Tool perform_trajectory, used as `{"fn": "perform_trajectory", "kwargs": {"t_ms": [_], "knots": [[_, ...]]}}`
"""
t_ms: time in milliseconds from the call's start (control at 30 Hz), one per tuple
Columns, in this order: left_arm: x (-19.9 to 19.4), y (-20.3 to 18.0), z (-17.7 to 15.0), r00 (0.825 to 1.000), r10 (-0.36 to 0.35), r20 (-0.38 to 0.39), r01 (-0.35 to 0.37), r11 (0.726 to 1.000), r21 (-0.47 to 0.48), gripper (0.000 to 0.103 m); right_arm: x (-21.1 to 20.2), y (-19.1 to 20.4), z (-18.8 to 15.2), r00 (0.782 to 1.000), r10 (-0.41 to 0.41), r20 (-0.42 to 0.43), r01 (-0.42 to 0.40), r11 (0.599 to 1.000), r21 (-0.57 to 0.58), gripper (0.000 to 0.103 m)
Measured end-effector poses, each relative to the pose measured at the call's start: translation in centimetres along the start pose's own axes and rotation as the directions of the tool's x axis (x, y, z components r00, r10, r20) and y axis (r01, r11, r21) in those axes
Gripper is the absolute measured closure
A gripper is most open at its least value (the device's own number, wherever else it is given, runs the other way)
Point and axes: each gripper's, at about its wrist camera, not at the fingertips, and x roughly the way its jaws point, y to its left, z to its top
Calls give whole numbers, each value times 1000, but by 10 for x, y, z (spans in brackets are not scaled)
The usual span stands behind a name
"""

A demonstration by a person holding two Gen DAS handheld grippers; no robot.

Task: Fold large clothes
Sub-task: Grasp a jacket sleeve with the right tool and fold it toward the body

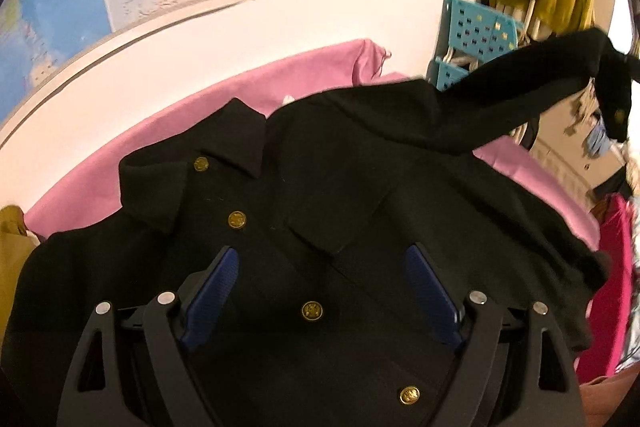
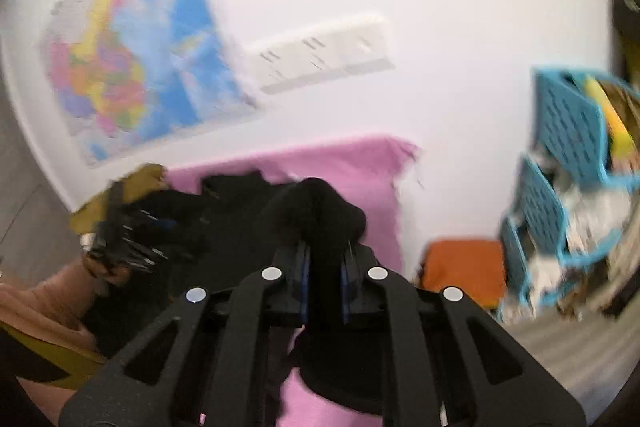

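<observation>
A: While the black coat [image 1: 304, 227] lay buttoned-side up on the pink cloth [image 1: 132, 163], where was its sleeve [image 1: 532, 79]?

B: At two o'clock, lifted, pinched in the right gripper [image 2: 325, 259]. The left gripper [image 1: 320, 287] hung spread, empty, over the front.

A: The risk?

B: With nothing pinning the body, the pull probably dragged it askew.

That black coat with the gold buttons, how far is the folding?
Early. Done: the black gold-buttoned coat lies buttoned, front up, on the pink sheet. In hand: the right gripper has its black sleeve clamped and lifted. Left: the open left gripper holds nothing; the body is unfolded.
</observation>
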Motion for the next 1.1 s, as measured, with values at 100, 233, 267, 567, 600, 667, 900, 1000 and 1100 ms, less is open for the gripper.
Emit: {"fn": "perform_trajectory", "kwargs": {"t_ms": [100,233,267,567,600,667,900,1000,1100], "knots": [[-11,9,-4,999,-29,25,30,999,-36,19,11,40,21,993,107,-43,-109,992,-68,92],[-34,22,-15,996,-52,79,57,996,-66,19,51,107,23,970,198,-142,-222,957,-185,88],[-40,25,-17,994,-63,92,70,995,-75,19,70,128,20,954,238,-182,-274,939,-207,87],[-87,62,-57,987,-58,152,84,982,-170,16,205,218,-43,859,308,-408,-421,880,-221,38],[-88,62,-61,988,-55,142,79,982,-171,16,207,215,-46,857,313,-410,-424,880,-214,38],[-85,58,-70,990,-69,120,89,982,-166,16,201,192,-47,875,320,-363,-401,899,-176,38],[-51,15,-75,979,-203,-8,202,975,-91,9,182,54,-65,970,143,-195,-123,986,114,37],[-34,-6,-71,965,-253,-64,249,966,-66,8,191,9,-80,975,65,-213,-24,981,193,38],[-14,-15,-69,954,-271,-127,262,961,-87,19,208,-7,-88,969,87,-233,-33,974,225,38]]}}
